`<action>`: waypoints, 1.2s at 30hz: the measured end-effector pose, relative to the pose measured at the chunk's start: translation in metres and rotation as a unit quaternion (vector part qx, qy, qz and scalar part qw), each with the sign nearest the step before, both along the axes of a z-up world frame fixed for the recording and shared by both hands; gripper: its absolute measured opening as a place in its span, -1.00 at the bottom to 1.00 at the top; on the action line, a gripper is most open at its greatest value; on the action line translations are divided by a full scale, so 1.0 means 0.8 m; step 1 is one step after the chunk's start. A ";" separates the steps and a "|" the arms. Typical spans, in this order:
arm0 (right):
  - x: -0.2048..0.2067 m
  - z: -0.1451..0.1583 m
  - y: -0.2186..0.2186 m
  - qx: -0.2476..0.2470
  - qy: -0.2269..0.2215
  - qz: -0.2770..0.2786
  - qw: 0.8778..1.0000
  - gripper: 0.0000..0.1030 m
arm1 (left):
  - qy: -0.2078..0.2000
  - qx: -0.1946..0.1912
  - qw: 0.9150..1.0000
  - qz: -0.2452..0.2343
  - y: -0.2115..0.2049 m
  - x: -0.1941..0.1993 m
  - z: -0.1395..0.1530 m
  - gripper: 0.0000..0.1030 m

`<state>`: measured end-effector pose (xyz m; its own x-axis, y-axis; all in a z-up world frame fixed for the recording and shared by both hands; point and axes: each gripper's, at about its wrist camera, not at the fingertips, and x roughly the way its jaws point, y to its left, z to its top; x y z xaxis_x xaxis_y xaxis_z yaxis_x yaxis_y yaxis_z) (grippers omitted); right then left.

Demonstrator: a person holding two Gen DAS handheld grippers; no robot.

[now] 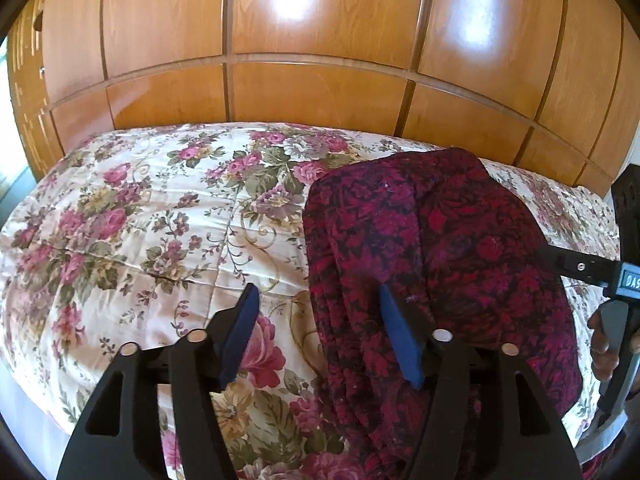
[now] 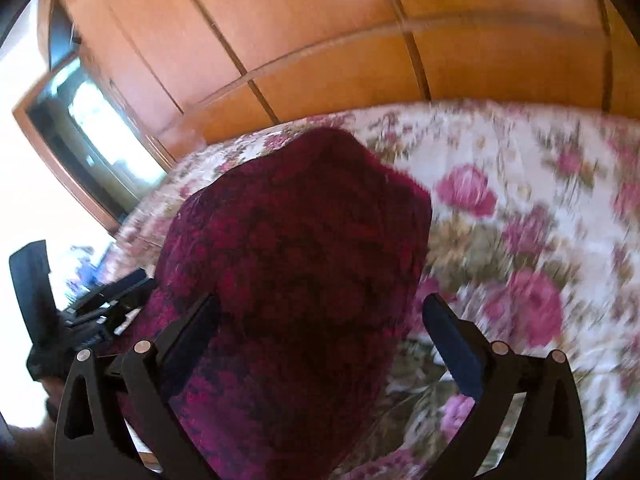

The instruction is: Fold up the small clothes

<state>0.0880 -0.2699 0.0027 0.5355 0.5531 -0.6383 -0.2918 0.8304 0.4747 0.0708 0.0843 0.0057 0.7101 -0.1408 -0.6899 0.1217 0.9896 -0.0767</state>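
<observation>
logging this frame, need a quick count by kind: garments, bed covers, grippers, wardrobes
Garments: 1, the dark red patterned garment, lying folded on the bed.
Bed covers: 1, the floral bedspread.
Grippers: 2, the left gripper and the right gripper, both open.
Wardrobes: 1, the wooden wardrobe behind the bed.
Total: 5

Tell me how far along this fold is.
Done: the red patterned garment lies on the floral bedspread, apparently folded into layers. In hand: nothing; left hand-held gripper and right hand-held gripper are both open. Left: perhaps another fold or tidying.
</observation>
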 end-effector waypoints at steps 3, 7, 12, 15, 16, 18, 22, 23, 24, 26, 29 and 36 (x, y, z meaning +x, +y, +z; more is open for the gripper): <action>0.008 -0.024 -0.015 0.074 0.049 0.007 0.996 0.96 | 0.005 -0.007 1.000 -0.002 0.001 0.001 -0.003 0.24; 0.018 -0.049 -0.022 0.132 0.083 0.024 0.988 0.96 | 0.013 -0.017 1.000 -0.002 0.006 0.005 -0.009 0.33; 0.029 -0.072 -0.018 0.193 0.102 0.052 0.975 0.97 | 0.036 -0.077 0.996 -0.009 0.027 0.013 -0.025 0.36; 0.035 -0.083 -0.014 0.226 0.107 0.064 0.966 0.97 | 0.036 -0.119 0.992 -0.013 0.041 0.012 -0.034 0.36; 0.036 -0.083 -0.010 0.230 0.105 0.068 0.965 0.97 | 0.034 -0.123 0.992 -0.015 0.042 0.011 -0.036 0.36; 0.039 -0.082 -0.002 0.232 0.102 0.074 0.965 0.97 | 0.032 -0.135 0.990 -0.018 0.046 0.011 -0.042 0.36; 0.047 -0.076 0.013 0.235 0.101 0.081 0.963 0.97 | 0.068 -0.243 0.967 -0.017 0.075 0.020 -0.066 0.36; 0.047 -0.071 0.015 0.230 0.095 0.083 0.965 0.96 | 0.080 -0.284 0.955 -0.017 0.086 0.022 -0.076 0.36; 0.047 -0.067 0.015 0.225 0.090 0.085 0.966 0.91 | 0.084 -0.304 0.949 -0.018 0.092 0.022 -0.082 0.36; 0.040 -0.055 0.022 0.207 0.069 0.092 0.972 0.77 | 0.086 -0.334 0.938 -0.035 0.095 0.017 -0.091 0.25; 0.029 -0.035 0.029 0.187 0.046 0.094 0.977 0.57 | 0.082 -0.384 0.917 -0.069 0.088 0.012 -0.095 0.03; -0.011 0.019 0.006 0.176 -0.019 0.087 0.980 0.38 | 0.078 -0.389 0.910 -0.119 0.027 0.035 -0.067 0.03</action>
